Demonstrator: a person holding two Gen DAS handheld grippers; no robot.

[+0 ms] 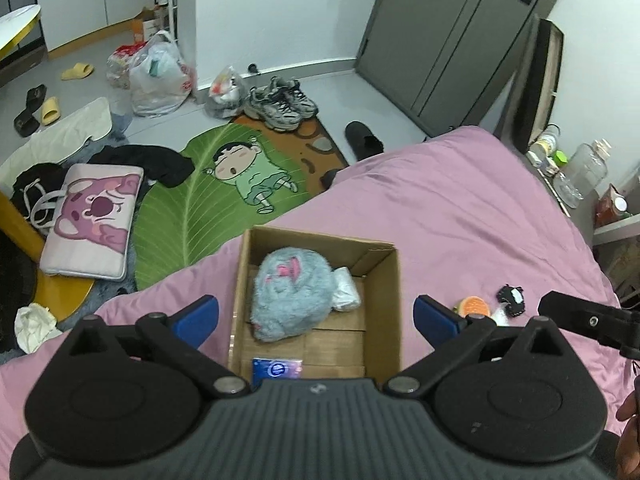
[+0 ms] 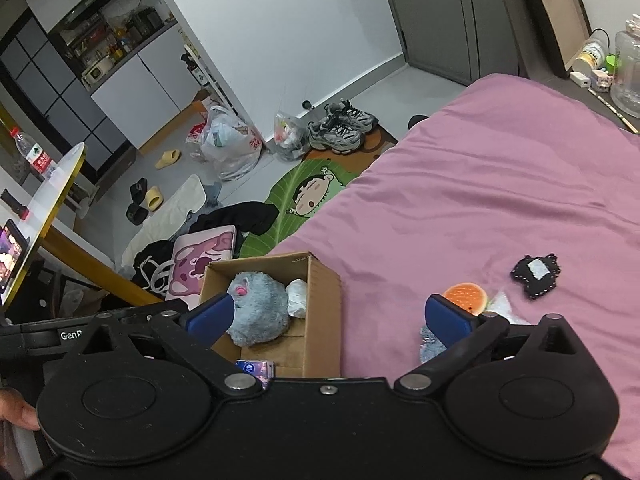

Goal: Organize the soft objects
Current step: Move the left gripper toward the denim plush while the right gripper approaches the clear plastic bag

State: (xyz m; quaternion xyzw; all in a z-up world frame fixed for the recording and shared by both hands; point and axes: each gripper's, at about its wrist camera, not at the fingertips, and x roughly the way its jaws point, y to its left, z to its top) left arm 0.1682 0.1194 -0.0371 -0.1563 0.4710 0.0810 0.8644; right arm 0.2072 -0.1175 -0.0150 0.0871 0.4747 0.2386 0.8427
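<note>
Currently both grippers are spread wide and carry nothing. The left gripper (image 1: 316,316) hangs over the cardboard box (image 1: 394,300), its blue fingers (image 1: 196,320) straddling the box walls without touching the contents. The right gripper (image 2: 340,316) hangs just beside the box's right wall, over the pink bedcover (image 2: 480,184), its right finger close to the loose items.

Inside the box: grey plush toy (image 1: 292,292) fills the middle, a white crumpled packet (image 1: 345,289) is tucked against its right side, and a blue packet (image 1: 277,369) lies at the box's near edge. The box sits at the bed's left edge, near the corner that overhangs the leaf-print rug (image 1: 180,208).

Still out on the bedcover, right of the box: an orange bun-shaped squishy (image 2: 466,297), a black patch with white tag (image 2: 536,276) farther toward the bed's middle, a white scrap beside the squishy, and a greyish bit partly hidden under the right finger; what it is can't be told.

Judged step: between placements, roughly half sorted. Next move likely calls for the right gripper to drop onto the squishy, nearest item, close gently since it will deform, then carry it left over the box wall.
</note>
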